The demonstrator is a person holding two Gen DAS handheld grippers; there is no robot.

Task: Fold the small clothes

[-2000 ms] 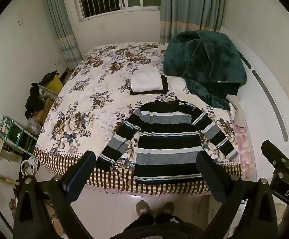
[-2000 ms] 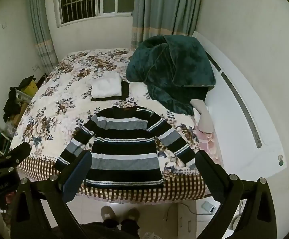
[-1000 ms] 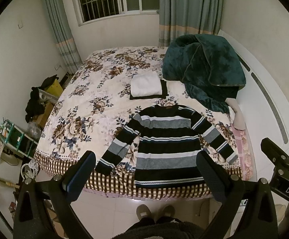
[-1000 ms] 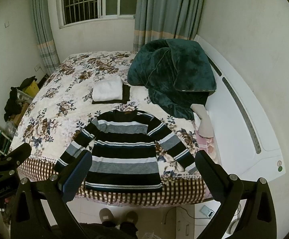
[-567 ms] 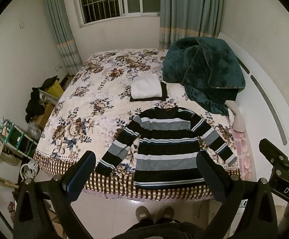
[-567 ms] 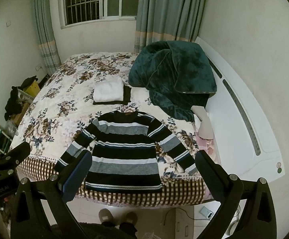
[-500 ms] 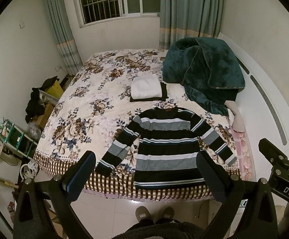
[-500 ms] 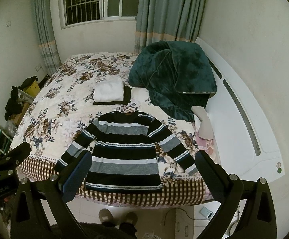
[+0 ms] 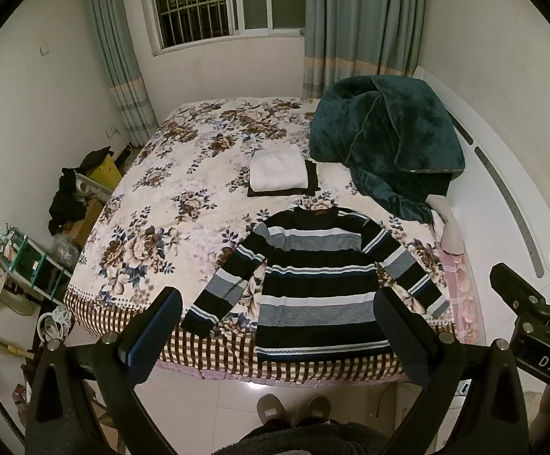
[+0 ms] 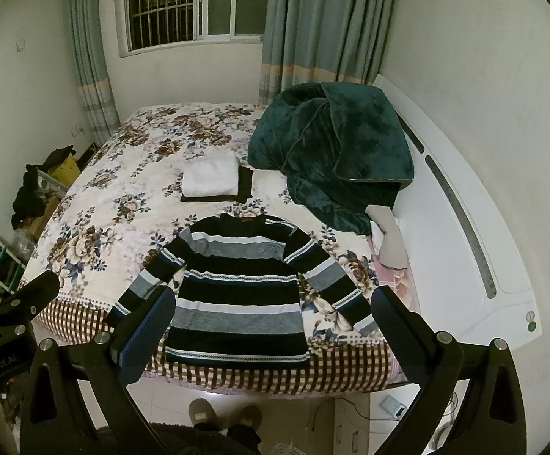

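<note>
While both claws, left claw [image 9: 277,326] and right claw [image 10: 273,324], hang released and empty above the floor, the striped sweater [image 9: 315,284] lies flat at the bed [image 9: 153,227] edge; its overhanging hem could slide off if tugged.

striped sweater [image 9: 315,284] [image 10: 239,288] flat on bed's near edge, sleeves spread, collar toward window, unfolded.

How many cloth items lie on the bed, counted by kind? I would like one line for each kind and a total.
Striped sweater, spread flat: 1
Folded white garment: 1
Folded dark garment beneath it: 1
Green blanket, heaped: 1
Total: 4
</note>
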